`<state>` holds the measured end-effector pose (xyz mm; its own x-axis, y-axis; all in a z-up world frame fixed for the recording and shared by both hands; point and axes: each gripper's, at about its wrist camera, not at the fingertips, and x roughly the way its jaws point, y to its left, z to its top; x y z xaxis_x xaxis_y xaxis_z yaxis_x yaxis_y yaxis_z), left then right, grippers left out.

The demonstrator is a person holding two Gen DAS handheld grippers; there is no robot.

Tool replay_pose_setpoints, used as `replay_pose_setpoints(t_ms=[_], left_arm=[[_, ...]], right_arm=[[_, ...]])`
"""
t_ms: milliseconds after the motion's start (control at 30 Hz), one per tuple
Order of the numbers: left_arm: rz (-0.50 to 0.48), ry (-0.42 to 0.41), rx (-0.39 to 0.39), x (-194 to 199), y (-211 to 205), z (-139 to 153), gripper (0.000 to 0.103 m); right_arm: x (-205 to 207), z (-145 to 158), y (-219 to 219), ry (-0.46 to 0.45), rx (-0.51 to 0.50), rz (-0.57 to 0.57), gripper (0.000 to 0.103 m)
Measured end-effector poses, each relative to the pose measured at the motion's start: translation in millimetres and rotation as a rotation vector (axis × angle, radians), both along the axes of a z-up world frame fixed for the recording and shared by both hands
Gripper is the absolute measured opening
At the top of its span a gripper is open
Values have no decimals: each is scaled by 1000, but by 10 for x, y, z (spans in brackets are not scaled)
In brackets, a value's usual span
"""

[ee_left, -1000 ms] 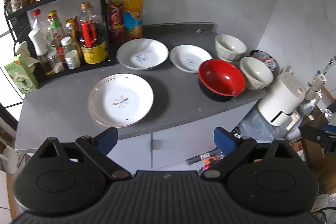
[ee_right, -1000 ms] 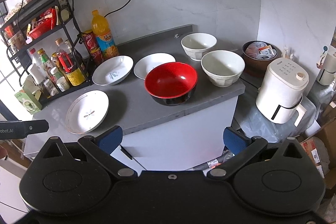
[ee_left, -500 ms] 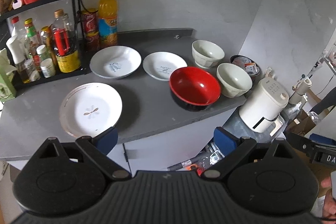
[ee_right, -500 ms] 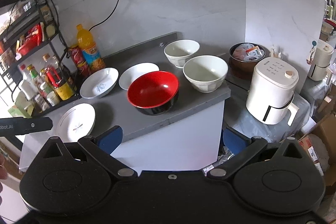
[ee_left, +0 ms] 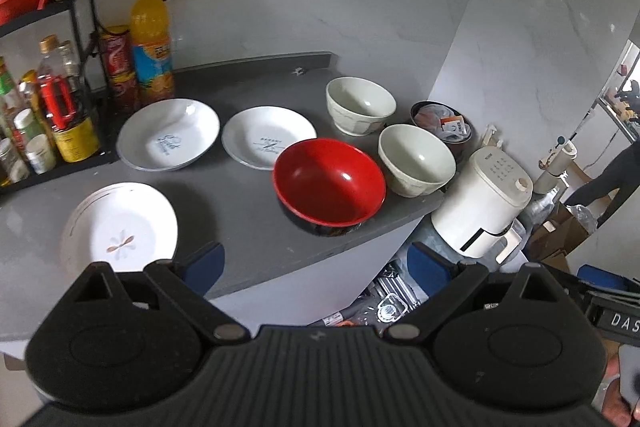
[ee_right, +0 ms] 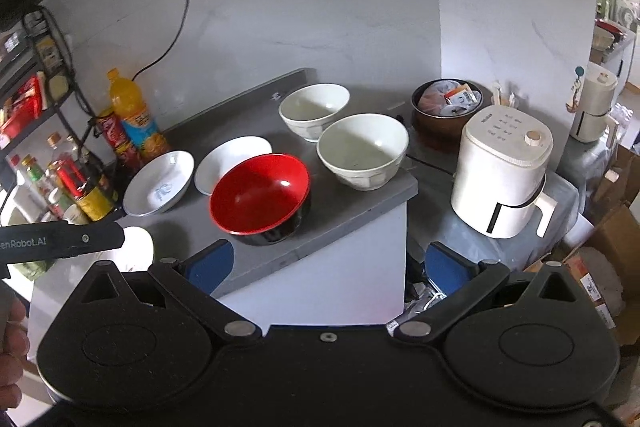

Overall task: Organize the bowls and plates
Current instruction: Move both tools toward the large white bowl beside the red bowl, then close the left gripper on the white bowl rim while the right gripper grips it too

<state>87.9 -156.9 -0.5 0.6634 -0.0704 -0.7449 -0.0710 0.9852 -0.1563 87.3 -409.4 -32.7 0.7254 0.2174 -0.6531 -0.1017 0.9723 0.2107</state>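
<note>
On the grey counter [ee_left: 248,223] lie three white plates: one with a gold rim [ee_left: 120,227] at the near left, a deep one [ee_left: 168,135] behind it, a shallower one [ee_left: 268,137] to its right. A red bowl [ee_left: 330,181] [ee_right: 260,193] sits near the front edge. Two cream bowls [ee_left: 416,159] [ee_left: 360,105] stand at the right end, also seen as the nearer cream bowl [ee_right: 362,151] and the farther cream bowl [ee_right: 314,109]. My left gripper [ee_left: 316,263] and right gripper [ee_right: 328,263] both hang open, short of the counter, holding nothing.
A black rack [ee_left: 40,75] of bottles and jars fills the counter's left end, with an orange drink bottle [ee_left: 152,43] and red cans beside it. A white appliance [ee_right: 504,175] and a brown pot [ee_right: 448,107] sit right of the counter. Boxes clutter the floor.
Both grippers have pulled back and swung rightward, so the counter sits farther and more to the left in each view. The dishes have not moved.
</note>
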Motion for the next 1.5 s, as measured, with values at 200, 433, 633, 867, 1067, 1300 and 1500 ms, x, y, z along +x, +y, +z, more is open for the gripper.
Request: replay_pose_setpoints(t_ms=[200,433,633,867,1067,1300,1500], left_arm=[[-49,4,-14,393,-4,-152,96],[-104,6,-15,992,16,-300,94],[-166,8,-26,1494,-4,-388,88],[-235,36,-44,2022,-52,-531,76],[-299,68,-52,2405,-161,-719,67],[-341,108,-61,2751,-283,-929,54],[-347,144,-80,3038,-397,-1108,46]], right_arm=[[259,-80,2,-1,9,-42,102],[641,-154,86,-8,16,-80,88],[995,-239,146,17,43,-137,74],[1348,-402,144,48,75,-209,61],[1630,-562,118,78,118,-266,46],[1889,-732,47,121,164,-312,39],[2107,-925,-40,160,185,-337,35]])
